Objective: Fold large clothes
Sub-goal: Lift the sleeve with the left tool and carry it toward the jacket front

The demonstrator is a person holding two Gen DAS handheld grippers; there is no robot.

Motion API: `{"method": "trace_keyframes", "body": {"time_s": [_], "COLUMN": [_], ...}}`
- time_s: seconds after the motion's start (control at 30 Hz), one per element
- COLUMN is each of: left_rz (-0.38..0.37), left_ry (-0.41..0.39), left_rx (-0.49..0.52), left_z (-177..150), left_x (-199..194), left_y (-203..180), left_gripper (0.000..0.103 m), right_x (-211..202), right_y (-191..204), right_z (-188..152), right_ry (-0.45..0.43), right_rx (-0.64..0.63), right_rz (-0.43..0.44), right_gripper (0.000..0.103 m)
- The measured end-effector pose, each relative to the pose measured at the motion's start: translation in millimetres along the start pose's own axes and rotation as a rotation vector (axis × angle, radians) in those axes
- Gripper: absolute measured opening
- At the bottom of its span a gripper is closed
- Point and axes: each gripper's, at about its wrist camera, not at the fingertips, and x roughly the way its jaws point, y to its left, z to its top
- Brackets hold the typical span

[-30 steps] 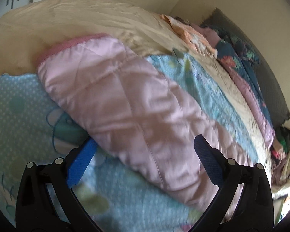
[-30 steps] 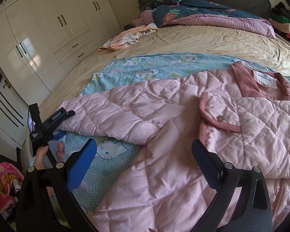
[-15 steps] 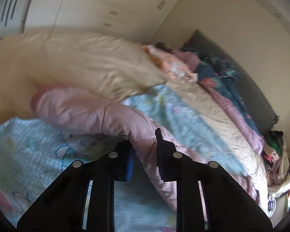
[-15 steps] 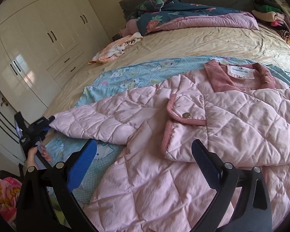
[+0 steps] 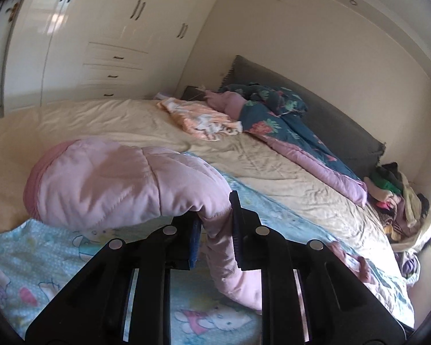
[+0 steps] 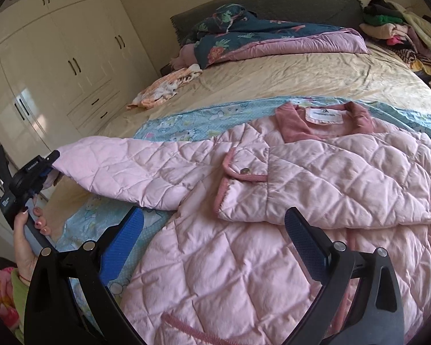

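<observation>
Across the bed (image 6: 316,66) lies a pink quilted jacket (image 6: 316,178) (collar far). Left gripper (image 5: 215,224) pinches its sleeve (image 5: 123,184) at left. Right gripper (image 6: 212,230) hovers near, jaws apart.

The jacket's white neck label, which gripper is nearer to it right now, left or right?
Right. The right gripper hovers open over the pink jacket's body, below the label. The left gripper is clamped on the sleeve end, far out at the bed's side.

I see a pale pink quilted jacket (image 6: 273,201) with darker pink trim on a light blue sheet (image 6: 186,123) printed with cartoon cats. My grippers are black with blue pads (image 6: 120,241), and the bedspread (image 6: 301,74) is beige.
</observation>
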Motion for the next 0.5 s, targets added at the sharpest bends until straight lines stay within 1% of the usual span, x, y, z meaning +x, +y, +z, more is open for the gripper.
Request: {"method": "trace_keyframes", "body": {"time_s": [0.3,0.5], "left_rz": [-0.071,-0.112], "left_ry": [-0.024,-0.038], "left_rx": [0.079,0.141], "left_z": [8,3], "left_x": [-24,-37], "left_y": [-57,-95], "left_gripper": [0.011,0.011], "right_x": [-38,-61], "right_y": [-19,-33], "right_z": [-4,-3], "right_ry": [-0.040,-0.070], "right_rx": [0.052,0.080], "right_rz": [0.020,0.024], "right_gripper": [0.098,0.098]}}
